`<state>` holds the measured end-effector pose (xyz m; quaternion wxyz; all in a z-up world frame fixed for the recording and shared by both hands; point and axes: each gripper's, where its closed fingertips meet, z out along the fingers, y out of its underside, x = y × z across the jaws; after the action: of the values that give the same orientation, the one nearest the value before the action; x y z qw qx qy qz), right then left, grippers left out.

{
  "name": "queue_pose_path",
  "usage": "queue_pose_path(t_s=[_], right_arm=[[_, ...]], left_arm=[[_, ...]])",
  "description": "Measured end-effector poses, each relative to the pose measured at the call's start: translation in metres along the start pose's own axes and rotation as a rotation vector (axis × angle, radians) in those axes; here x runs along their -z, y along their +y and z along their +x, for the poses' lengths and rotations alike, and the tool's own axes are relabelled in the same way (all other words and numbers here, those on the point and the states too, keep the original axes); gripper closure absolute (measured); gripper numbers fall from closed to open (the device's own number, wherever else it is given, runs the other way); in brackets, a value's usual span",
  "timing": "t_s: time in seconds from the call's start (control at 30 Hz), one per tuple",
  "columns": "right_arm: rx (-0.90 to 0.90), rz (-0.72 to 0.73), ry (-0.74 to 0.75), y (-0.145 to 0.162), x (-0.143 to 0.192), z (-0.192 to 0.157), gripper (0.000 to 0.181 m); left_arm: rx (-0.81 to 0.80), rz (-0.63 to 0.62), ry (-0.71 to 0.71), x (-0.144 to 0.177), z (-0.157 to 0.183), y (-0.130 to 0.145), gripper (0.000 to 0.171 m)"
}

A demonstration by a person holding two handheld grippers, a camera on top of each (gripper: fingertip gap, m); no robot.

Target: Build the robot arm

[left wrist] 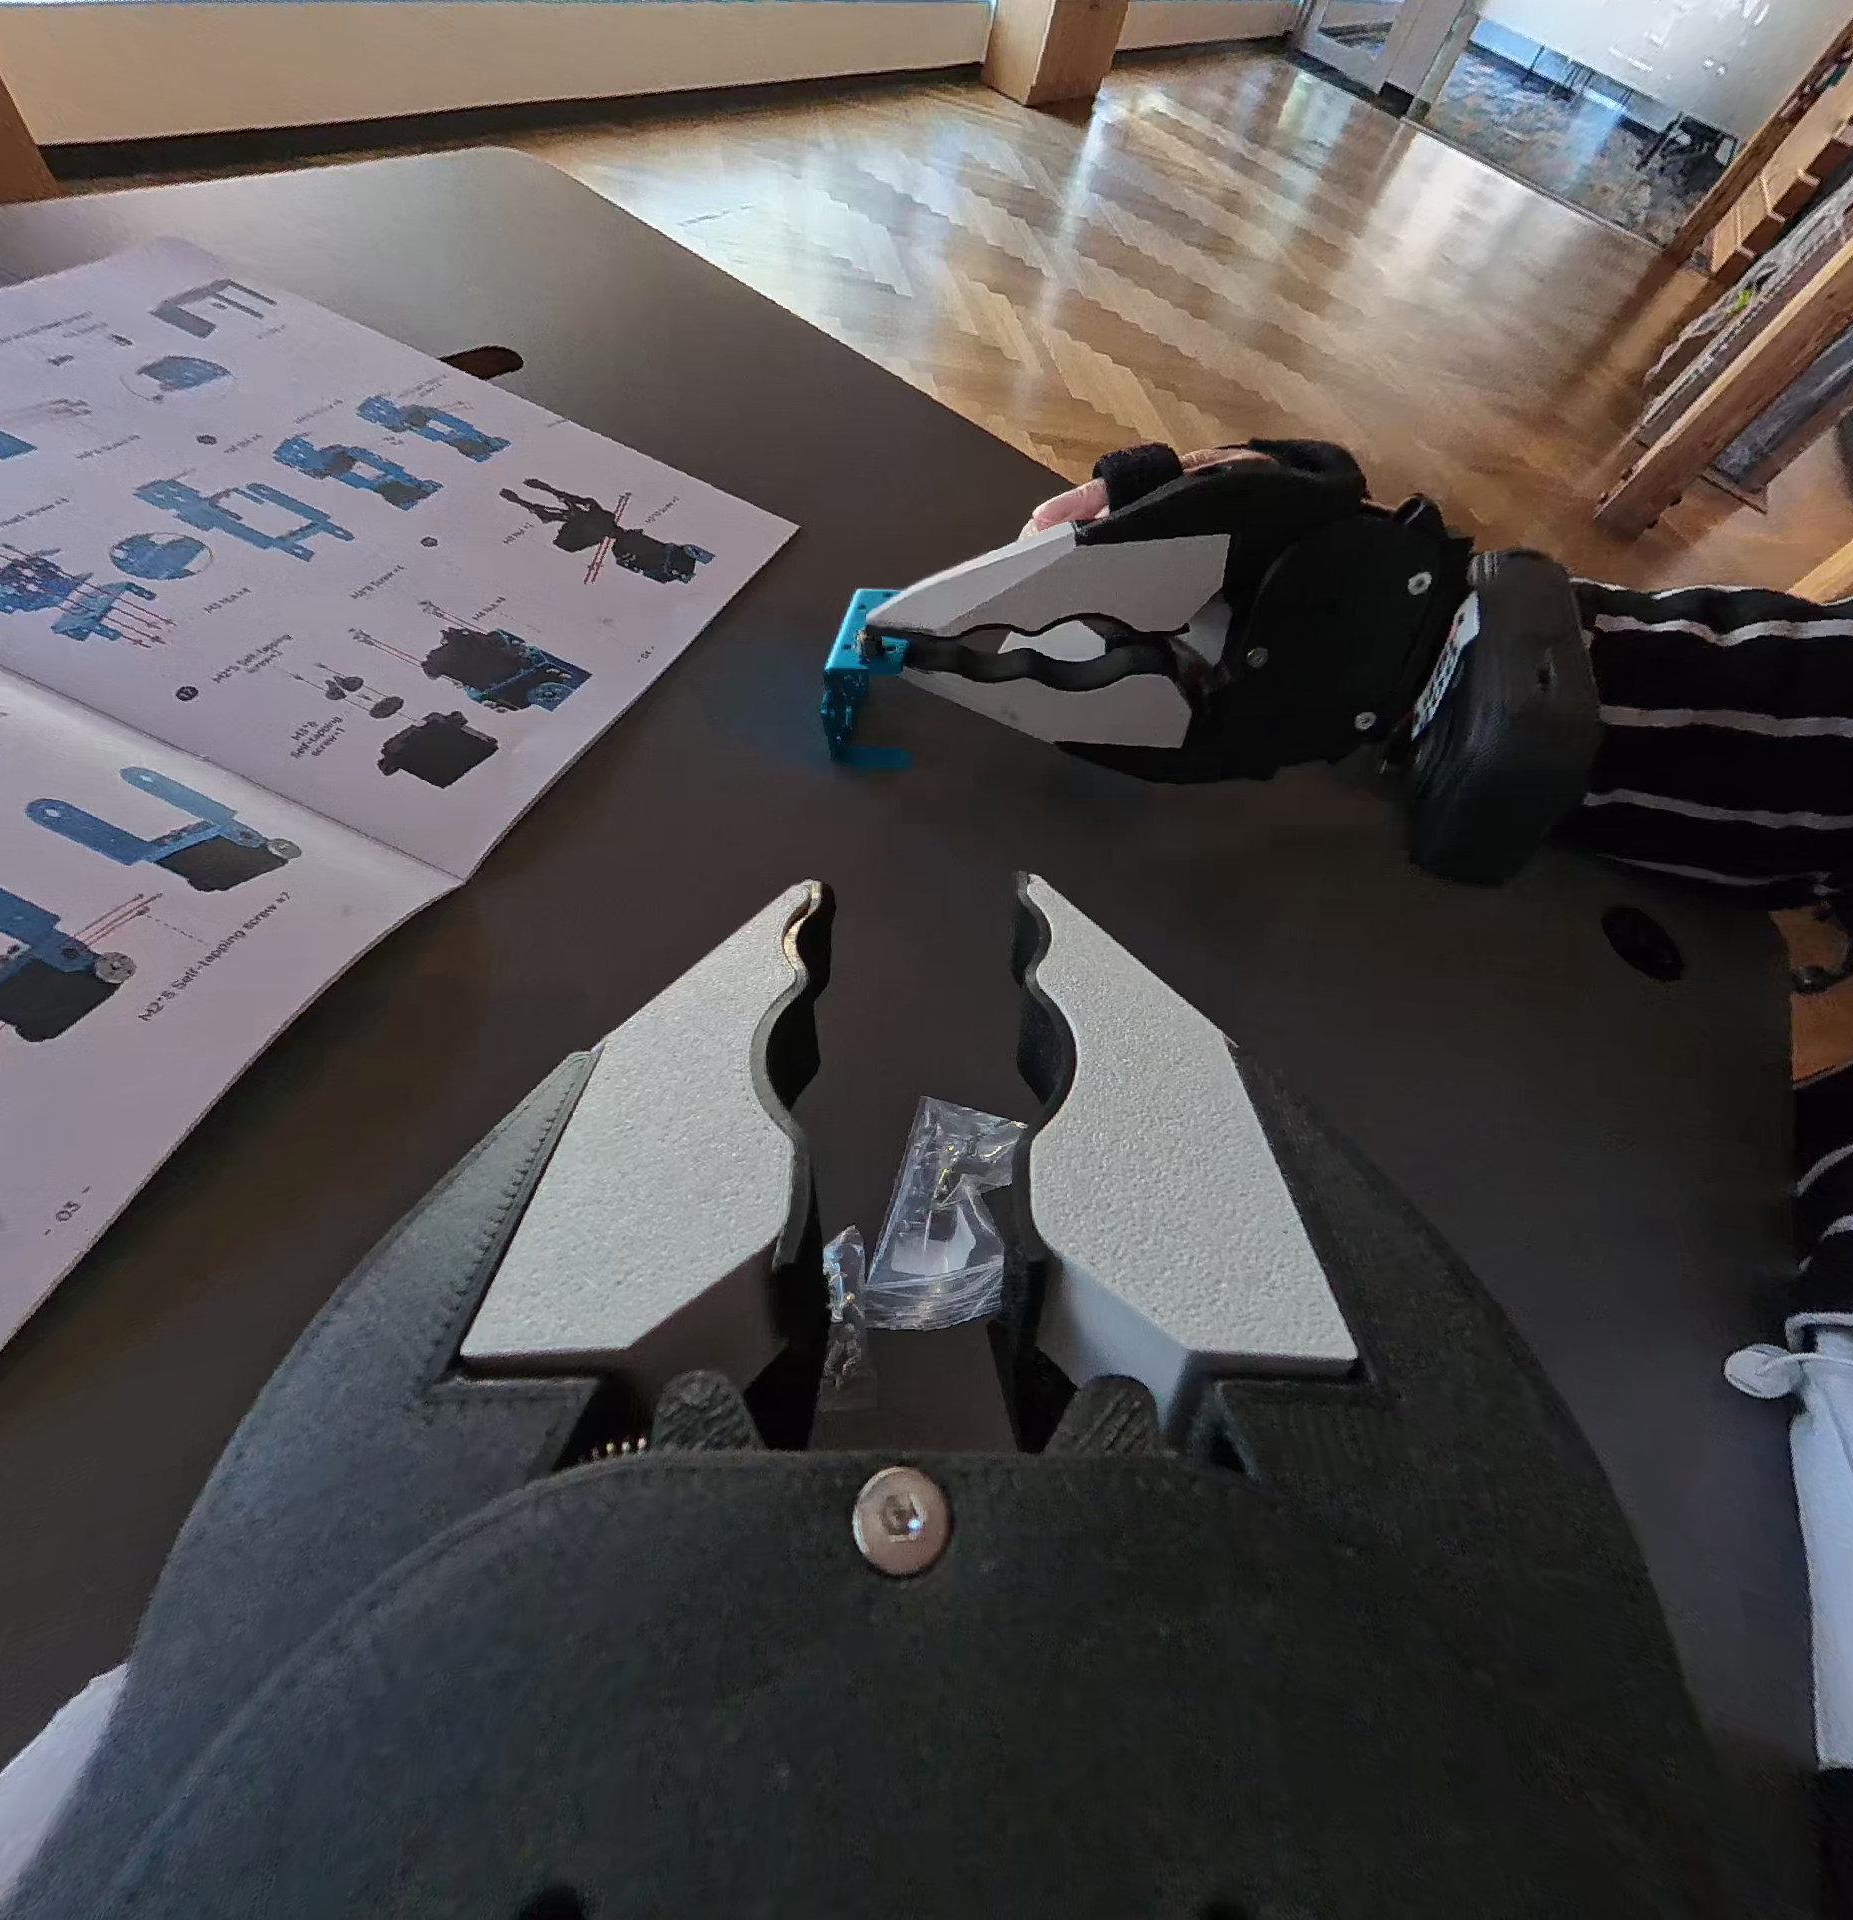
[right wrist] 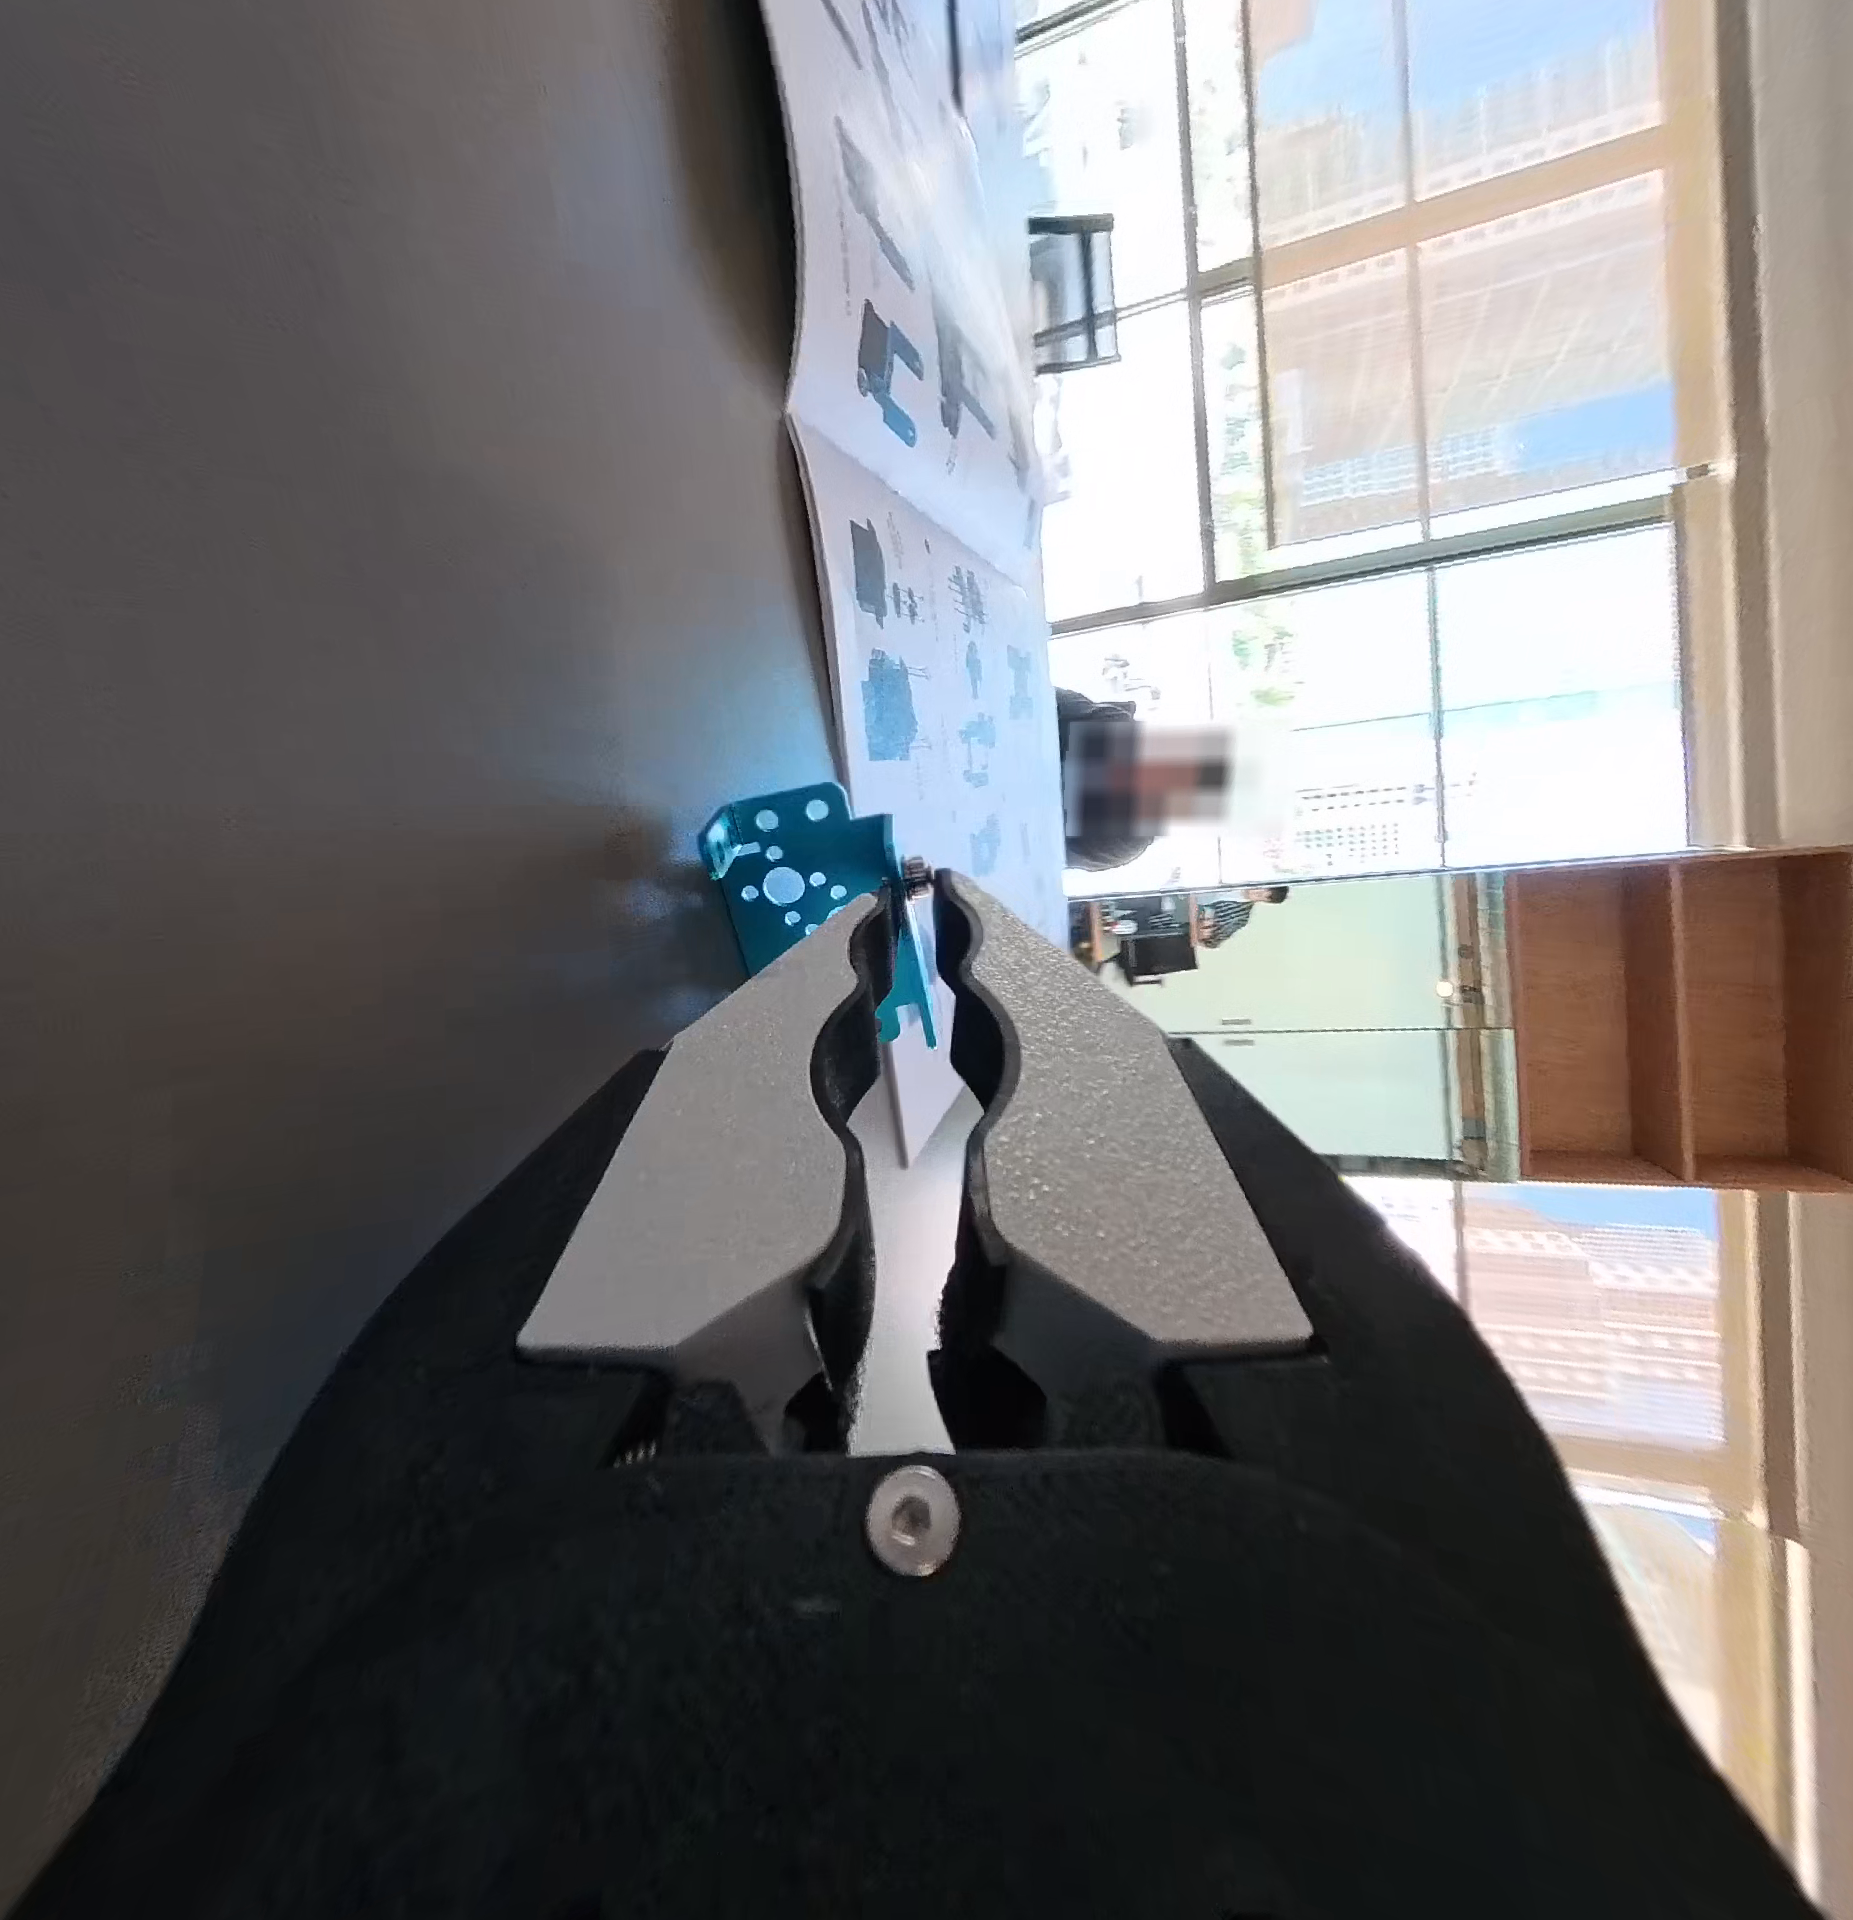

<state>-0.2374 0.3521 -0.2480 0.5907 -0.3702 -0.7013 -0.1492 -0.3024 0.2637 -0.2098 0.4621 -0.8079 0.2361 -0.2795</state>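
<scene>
The left gripper is held low over a dark table, its two grey fingers spread apart with nothing between the tips. Under the gap, closer to the gripper's body, a small clear plastic bag of tiny metal parts is seen lying on the table, and a second, smaller bag lies just beside it on the left. Neither bag is touched by the fingers.

To the left, an open instruction booklet with printed drawings of blue and black parts is laid flat on the table.

Farther across the table, the right gripper is held on its side by a hand in a black fingerless glove, with a striped sleeve behind it. Its fingers are closed on the upper flange of a blue metal bracket, which stands on the table just beyond the booklet's corner. A small screw or nut at the pinched spot can be made out, though its detail is too small to tell.

In the right wrist view, the right gripper is shown nearly shut on the thin edge of the blue metal bracket, whose perforated face is turned toward the table. The booklet is seen beyond it, and a wooden shelf box is seen by the windows.
</scene>
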Motion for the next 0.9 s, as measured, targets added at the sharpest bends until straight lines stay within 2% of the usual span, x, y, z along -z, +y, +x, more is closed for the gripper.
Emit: queue_pose_path(t_s=[0.1,0.23,0.53,0.63,0.9], right_arm=[[0.000,-0.007,-0.115,-0.007,0.001,0.000,0.175],[-0.007,-0.059,-0.368,-0.005,0.003,-0.007,0.175],[-0.277,-0.242,-1.100,0.008,0.026,-0.035,0.175],[-0.326,-0.275,-1.218,0.007,0.031,-0.042,0.175],[-0.415,-0.267,-1.385,-0.005,0.047,-0.052,0.175]], left_arm=[[0.009,0.008,0.004,0.002,0.000,-0.002,0.138],[0.026,-0.001,0.009,-0.001,-0.001,0.002,0.138],[0.027,-0.006,0.038,-0.002,0.011,0.000,0.136],[0.017,-0.006,0.043,-0.001,0.015,-0.001,0.136],[0.015,-0.013,0.051,-0.003,0.018,-0.001,0.136]])
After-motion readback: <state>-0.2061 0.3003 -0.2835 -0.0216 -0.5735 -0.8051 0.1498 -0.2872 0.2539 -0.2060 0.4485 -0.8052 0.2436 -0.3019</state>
